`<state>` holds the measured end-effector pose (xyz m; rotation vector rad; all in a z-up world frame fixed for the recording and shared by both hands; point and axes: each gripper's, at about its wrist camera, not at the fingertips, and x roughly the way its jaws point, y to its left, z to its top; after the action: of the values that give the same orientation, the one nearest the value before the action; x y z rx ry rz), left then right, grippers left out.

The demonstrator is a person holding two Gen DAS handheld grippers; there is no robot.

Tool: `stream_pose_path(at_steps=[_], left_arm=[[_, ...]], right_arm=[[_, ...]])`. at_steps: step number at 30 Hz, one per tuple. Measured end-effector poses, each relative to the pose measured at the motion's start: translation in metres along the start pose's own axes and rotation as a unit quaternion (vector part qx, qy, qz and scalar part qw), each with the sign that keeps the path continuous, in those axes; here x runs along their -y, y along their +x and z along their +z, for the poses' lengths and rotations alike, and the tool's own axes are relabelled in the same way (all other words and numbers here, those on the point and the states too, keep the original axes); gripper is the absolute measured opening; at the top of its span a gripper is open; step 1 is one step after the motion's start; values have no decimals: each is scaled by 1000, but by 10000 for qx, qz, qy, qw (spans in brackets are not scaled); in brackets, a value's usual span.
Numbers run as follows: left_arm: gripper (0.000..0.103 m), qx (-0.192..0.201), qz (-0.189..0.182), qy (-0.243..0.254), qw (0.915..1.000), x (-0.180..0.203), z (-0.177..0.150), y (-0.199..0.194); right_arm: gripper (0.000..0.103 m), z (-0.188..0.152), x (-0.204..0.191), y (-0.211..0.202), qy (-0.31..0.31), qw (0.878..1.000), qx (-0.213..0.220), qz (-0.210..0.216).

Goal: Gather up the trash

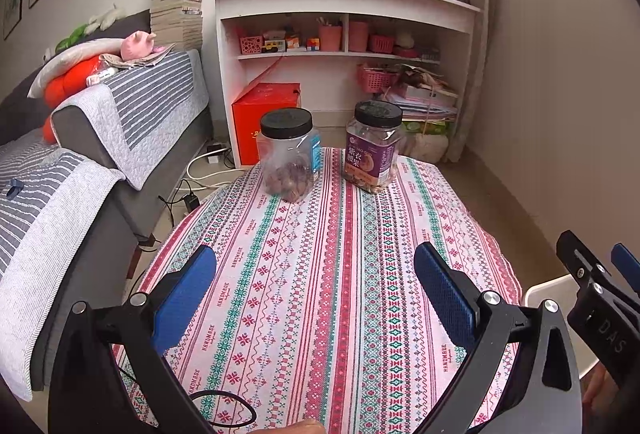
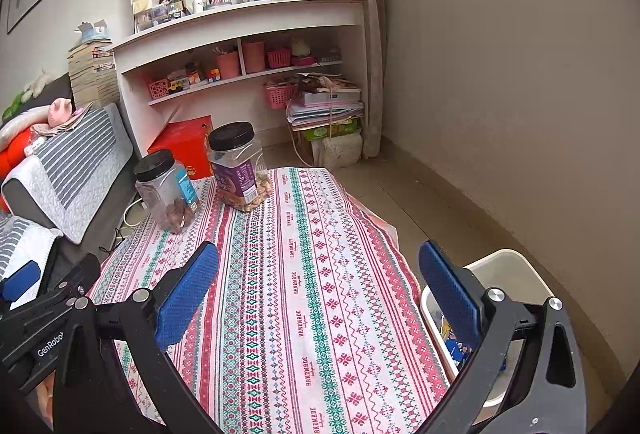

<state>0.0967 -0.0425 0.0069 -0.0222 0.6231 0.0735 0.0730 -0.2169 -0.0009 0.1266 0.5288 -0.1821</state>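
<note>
At nine o'clock a grey sofa (image 1: 132, 169) with striped quilted covers runs along the wall. The left hand-held gripper (image 1: 316, 298) hovers over the patterned bench (image 1: 320, 254) with its blue pads (image 1: 186, 290) spread wide and nothing between them. At twelve o'clock on the bench's far end stand two clear black-lidded jars: a blue-labelled jar (image 1: 289, 153) of dark nuts and, near it to the right, a purple-labelled jar (image 1: 374, 145) of pale nuts. Behind them are a red box (image 1: 266, 117) on the floor and a white shelf unit (image 1: 344, 33). The right hand-held gripper (image 2: 318, 294) is likewise spread wide and holds nothing. At four o'clock in the right wrist view, a white trash bin (image 2: 508, 270) sits on the floor just beside the bench edge, with a blue wrapper (image 2: 454, 344) inside it, partly hidden by the finger.
</note>
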Motion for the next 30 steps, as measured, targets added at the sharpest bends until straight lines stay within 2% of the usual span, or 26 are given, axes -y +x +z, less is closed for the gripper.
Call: stream_pose_path(at_steps=[12, 22, 30], left_arm=[[96, -58, -85, 67, 9999, 19, -4, 4], [96, -9, -50, 103, 9999, 17, -2, 4], [88, 122, -111, 218, 9996, 18, -3, 3]], right_arm=[[96, -3, 20, 2, 42, 9998, -102, -140], [96, -6, 16, 7, -14, 9998, -151, -146], [96, -7, 13, 7, -34, 9997, -172, -154]])
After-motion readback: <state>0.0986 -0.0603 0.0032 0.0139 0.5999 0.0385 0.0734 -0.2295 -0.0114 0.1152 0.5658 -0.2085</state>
